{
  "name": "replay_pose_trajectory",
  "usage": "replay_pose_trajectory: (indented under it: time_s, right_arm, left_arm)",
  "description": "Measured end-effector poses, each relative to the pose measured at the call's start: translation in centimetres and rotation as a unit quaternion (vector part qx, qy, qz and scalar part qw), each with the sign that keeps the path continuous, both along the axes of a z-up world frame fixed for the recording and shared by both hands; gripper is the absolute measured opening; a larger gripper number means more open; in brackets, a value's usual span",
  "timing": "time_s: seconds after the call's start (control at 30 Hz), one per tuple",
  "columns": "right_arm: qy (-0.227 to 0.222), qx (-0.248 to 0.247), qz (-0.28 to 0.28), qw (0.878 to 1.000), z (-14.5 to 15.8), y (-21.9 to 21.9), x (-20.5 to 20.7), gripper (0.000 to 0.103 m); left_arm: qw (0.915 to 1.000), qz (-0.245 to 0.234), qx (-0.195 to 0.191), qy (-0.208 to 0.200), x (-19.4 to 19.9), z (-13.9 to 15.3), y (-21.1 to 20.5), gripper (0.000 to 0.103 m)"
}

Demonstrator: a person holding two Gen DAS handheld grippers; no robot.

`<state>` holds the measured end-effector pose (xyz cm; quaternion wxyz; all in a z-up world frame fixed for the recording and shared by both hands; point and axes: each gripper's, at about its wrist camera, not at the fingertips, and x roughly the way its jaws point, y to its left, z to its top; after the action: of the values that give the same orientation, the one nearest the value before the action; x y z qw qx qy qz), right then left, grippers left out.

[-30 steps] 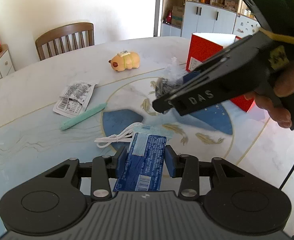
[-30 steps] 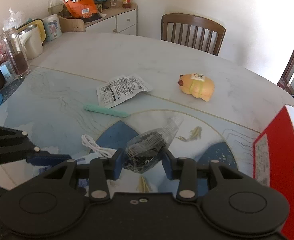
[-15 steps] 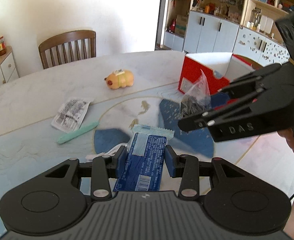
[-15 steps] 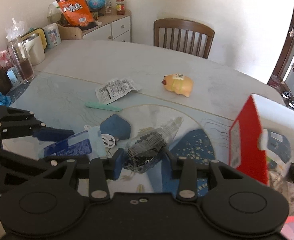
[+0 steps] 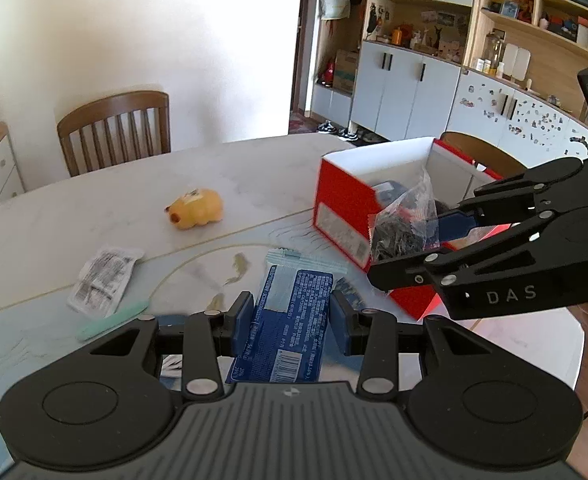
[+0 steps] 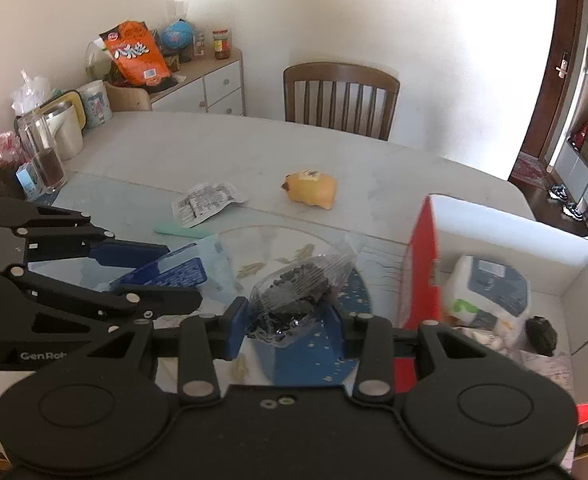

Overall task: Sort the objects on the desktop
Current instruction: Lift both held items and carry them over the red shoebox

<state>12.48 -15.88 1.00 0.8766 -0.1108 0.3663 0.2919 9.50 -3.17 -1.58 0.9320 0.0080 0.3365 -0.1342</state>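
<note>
It was a home dining room: a round table (image 6: 253,152) with a wooden chair (image 6: 340,100), white cupboards (image 5: 406,92) under cluttered shelves (image 5: 534,20), a kettle (image 6: 67,130), and shoes (image 5: 338,130) by the doorway.

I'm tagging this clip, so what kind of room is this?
Most likely a home dining room: a big table with a wooden chair, white cabinets, and a snack-topped sideboard.

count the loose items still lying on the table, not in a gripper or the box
3: a yellow toy near the middle, a printed white packet to its left, and a green stick just in front of the packet. The grippers may hide more beneath them.
</note>
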Motion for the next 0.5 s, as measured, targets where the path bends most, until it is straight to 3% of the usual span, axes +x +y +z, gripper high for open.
replay_pose_trajectory:
  time_s: [0.5]
  right_arm:
    - [-0.023,0.011,-0.034,0.999,1.3,-9.0,1.4,0.040]
  left_arm:
    - [0.9991,-0.032,0.009,-0.025,2.8,1.5,-8.7,0.039]
